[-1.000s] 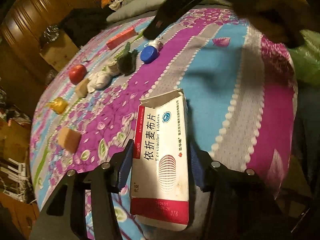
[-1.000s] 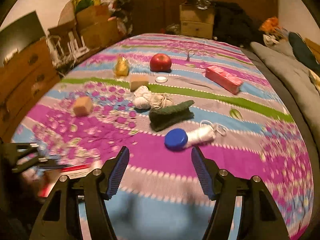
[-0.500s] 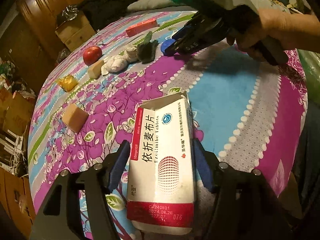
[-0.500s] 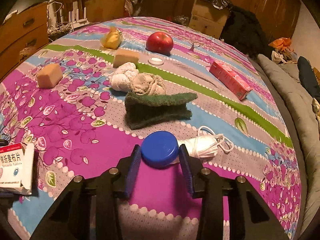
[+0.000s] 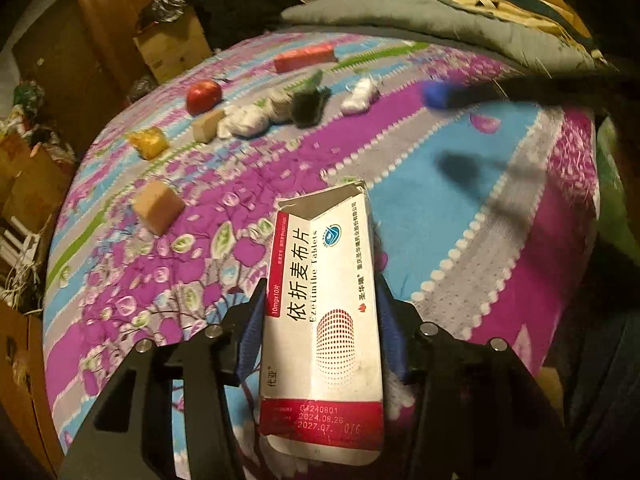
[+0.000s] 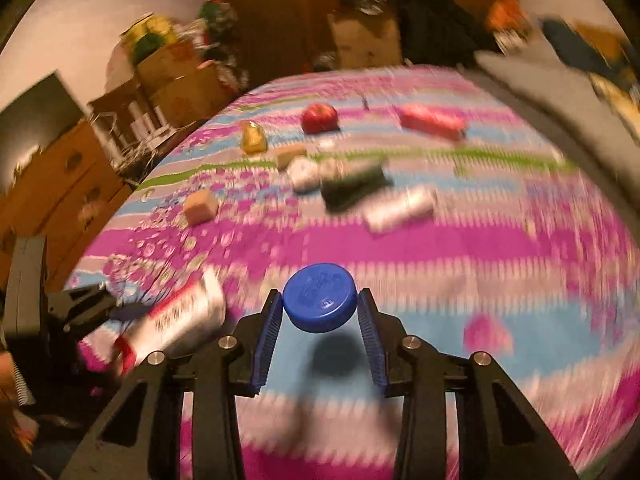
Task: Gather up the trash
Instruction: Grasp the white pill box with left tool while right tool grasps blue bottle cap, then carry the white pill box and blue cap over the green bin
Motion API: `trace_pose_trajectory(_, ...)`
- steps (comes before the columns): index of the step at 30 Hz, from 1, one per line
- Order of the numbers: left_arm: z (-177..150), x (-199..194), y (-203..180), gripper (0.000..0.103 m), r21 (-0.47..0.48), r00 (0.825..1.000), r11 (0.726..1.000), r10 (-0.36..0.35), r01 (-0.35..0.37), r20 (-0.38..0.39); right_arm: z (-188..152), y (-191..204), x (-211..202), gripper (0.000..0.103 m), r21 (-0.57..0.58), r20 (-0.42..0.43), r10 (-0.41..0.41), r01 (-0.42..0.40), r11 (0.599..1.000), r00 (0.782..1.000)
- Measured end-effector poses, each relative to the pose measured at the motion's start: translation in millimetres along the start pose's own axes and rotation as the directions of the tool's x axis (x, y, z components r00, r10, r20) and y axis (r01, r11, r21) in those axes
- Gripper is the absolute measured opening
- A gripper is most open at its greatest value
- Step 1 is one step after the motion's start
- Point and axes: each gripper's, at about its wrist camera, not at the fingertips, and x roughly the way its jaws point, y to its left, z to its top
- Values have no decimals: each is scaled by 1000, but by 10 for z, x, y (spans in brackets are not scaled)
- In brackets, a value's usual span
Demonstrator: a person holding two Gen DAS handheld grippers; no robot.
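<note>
My left gripper [image 5: 320, 308] is shut on an opened white and red tablet box [image 5: 324, 320], held above the bed; the box also shows blurred in the right wrist view [image 6: 176, 320]. My right gripper [image 6: 320, 312] is shut on a blue bottle cap [image 6: 320, 296], lifted above the patterned bedspread [image 6: 500, 280]; its shadow lies below. The cap also shows in the left wrist view [image 5: 438, 94]. A crumpled white mask [image 5: 360, 94], white tissue wads [image 5: 248, 122] and a dark green cloth [image 5: 306, 104] lie in a row further back.
A red apple [image 5: 204, 96], a red carton [image 5: 304, 58], a yellow wrapper [image 5: 148, 142] and two tan blocks [image 5: 158, 206] lie on the bed. Grey bedding [image 5: 400, 12] piles at the far side. Cardboard boxes [image 6: 176, 76] and wooden furniture stand beyond the bed edge.
My right gripper closed on the blue cap and lifted it off the bed, pulling back from the white mask. My left gripper keeps hold of the tablet box.
</note>
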Motion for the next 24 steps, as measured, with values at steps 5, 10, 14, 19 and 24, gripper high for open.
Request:
trace_pose_trajectory(5,156,-258,-22,48,-64,995,995,85,-82,47,-345,55,-252,41,84,-34,-7,10,996,999)
trace_pose_trajectory(10,495,-512,-32,48,-94,982,985,156,-147,106,-311,79,-647,40,100,30,-19,16,995,999)
trace_pose_trajectory(14,826,-690,-63,48,-110,973,982,172,-156,153,-143,34,-1140,40,118,130,-52,36,992,990)
trace_pose_trajectory(19,1169,-868,-245,48,-107,963,984,163,-142,215,-33,-110,-1769,40,145,227,-104,72,987,968)
trace_pose_trajectory(24,1509,-1017,-577,49,-69,955,993,108,-92,275,-22,-370,-2360,41,192,289,-177,124,974,941)
